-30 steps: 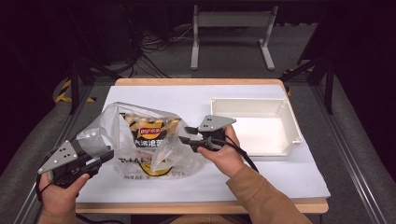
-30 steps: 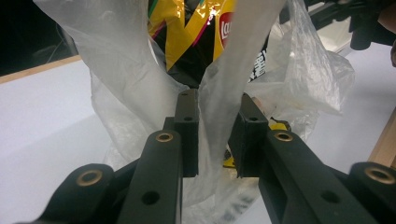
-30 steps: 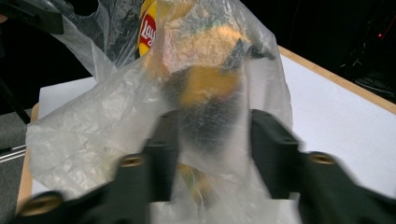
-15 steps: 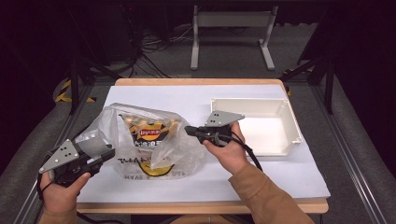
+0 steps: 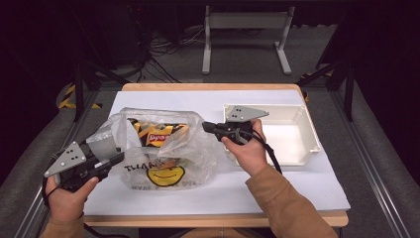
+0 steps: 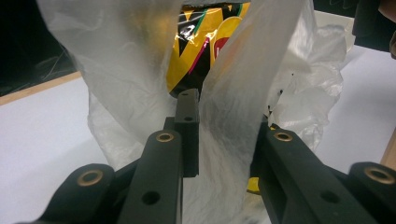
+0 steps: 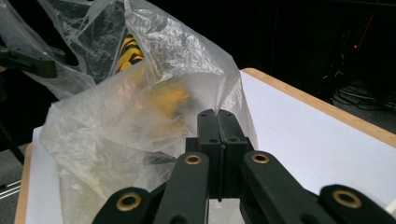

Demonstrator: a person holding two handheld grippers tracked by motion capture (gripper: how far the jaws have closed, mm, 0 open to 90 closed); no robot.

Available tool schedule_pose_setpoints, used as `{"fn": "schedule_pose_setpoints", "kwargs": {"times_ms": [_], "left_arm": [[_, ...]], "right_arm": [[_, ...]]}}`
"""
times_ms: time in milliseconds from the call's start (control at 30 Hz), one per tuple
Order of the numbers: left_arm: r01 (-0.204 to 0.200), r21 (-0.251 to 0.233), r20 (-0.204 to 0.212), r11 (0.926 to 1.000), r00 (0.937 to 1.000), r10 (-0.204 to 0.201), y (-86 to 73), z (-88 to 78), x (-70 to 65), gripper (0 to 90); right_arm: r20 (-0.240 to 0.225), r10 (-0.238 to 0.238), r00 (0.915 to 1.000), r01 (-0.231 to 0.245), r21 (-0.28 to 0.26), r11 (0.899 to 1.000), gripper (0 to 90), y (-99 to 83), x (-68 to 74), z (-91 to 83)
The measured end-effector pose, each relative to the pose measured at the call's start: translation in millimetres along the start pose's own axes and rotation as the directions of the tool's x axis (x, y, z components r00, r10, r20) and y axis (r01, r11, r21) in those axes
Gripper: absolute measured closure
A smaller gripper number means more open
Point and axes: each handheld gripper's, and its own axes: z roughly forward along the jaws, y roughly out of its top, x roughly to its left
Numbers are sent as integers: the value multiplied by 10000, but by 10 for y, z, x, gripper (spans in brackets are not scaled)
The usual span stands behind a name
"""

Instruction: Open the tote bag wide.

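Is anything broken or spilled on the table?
No. The chip packet sits inside the crumpled plastic bag, the white tray stands straight, and nothing has spilled on the table.

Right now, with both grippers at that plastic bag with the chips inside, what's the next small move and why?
Probably draw the right gripper gently up and away from the left gripper to spread the plastic bag. Its jaws are shut at the bag's right edge, seemingly pinching film, while the left gripper holds a fold on the other side. The chip packet is inside, and the white bin waits alongside.
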Motion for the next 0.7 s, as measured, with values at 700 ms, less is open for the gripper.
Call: {"fn": "schedule_pose_setpoints", "kwargs": {"times_ms": [700], "left_arm": [[-14,225,210,9997,9998,9,6,128,17,763]], "right_arm": [[597,650,9961,-695,765,9946,900,-115,-277,406]]}}
